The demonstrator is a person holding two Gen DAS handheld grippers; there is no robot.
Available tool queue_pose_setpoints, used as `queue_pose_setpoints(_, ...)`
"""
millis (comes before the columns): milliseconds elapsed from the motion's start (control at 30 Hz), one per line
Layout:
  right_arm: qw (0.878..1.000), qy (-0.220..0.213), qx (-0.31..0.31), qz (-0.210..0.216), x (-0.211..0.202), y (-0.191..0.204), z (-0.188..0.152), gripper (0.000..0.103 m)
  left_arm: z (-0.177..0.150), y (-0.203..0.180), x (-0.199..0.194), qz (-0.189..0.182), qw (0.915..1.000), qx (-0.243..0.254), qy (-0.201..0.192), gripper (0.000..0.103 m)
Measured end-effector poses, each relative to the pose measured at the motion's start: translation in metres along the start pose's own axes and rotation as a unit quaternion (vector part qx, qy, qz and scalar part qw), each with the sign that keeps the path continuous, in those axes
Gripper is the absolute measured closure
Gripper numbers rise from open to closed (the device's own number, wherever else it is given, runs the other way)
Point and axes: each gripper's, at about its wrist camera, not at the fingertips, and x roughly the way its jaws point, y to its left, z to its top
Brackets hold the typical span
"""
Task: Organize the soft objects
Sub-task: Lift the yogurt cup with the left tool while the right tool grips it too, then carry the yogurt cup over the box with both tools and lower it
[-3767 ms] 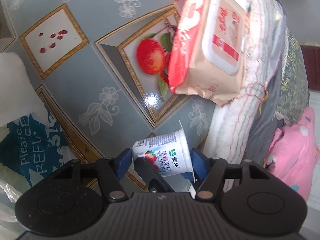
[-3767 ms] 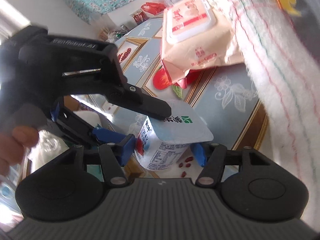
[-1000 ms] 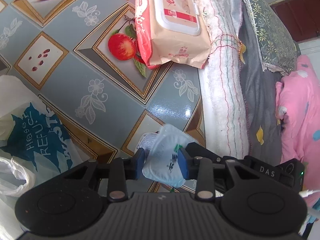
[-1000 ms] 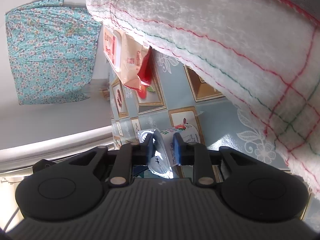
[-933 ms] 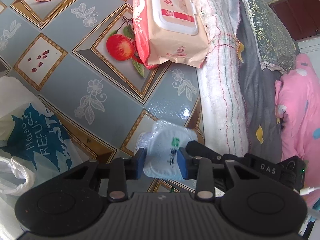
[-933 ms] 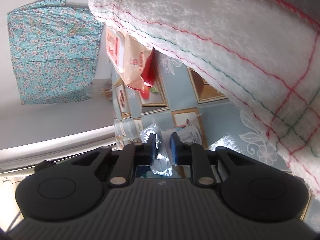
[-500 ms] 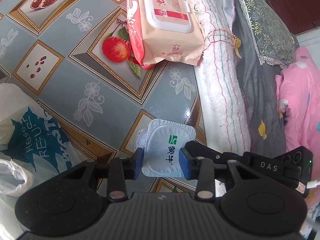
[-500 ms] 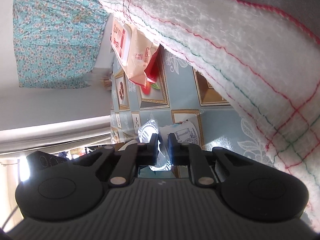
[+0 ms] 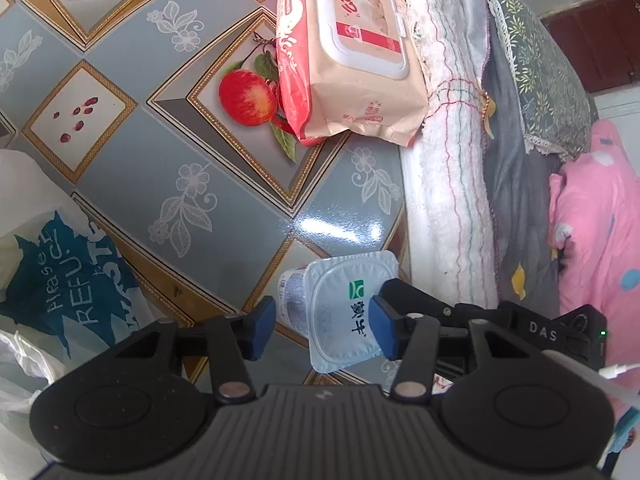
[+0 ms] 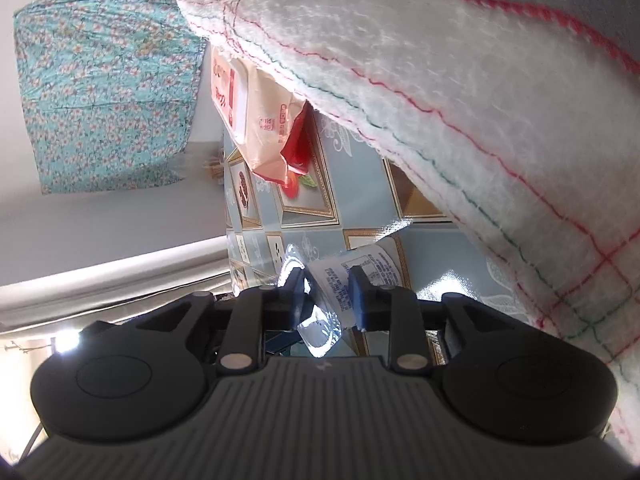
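Note:
A white yogurt cup with a foil lid sits tilted between my left gripper's blue pads, lid towards the camera. Those jaws are opening, and the pads still touch the cup's side and lid. My right gripper comes in from the right, with its black finger behind the lid. Its jaws are opening too, and the yogurt cup's lid rim stands loose between the pads. A pink pack of wet wipes leans on a rolled white towel.
The table wears a grey-blue oilcloth with fruit pictures. A white plastic bag with blue print lies at the left. Past the towel lie a grey cloth, a floral pillow and a pink cloth. A turquoise floral curtain hangs behind.
The left jaws have widened and the crumpled cup has sprung back into shape. The right jaws, shut on the lid rim before, have parted. Neither hand has shifted.

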Motion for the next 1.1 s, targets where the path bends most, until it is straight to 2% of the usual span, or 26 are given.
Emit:
queue_pose_setpoints(67,1.000,0.000,0.000,0.001,0.000,-0.001,0.001,0.078,0.001,0.002,0.000,-0.015,0.9998,-0.009,0.003,0.064)
queue_pose_setpoints(333,1.000,-0.010,-0.009,0.015,-0.006,0.004,0.001,0.080,-0.006,-0.006,0.000,-0.006,1.0000,0.000,-0.001,0.065)
queue_pose_setpoints(567,1.000,-0.007,-0.019,0.009,-0.010,0.009,0.004,0.084,-0.008,-0.010,-0.002,-0.001,0.9999,0.003,-0.010,0.068)
queue_pose_setpoints(1100,0.999,-0.013,-0.047,0.024,-0.026,0.041,-0.006,0.085,-0.013,-0.018,-0.035,-0.008,0.9990,0.014,-0.041,0.068)
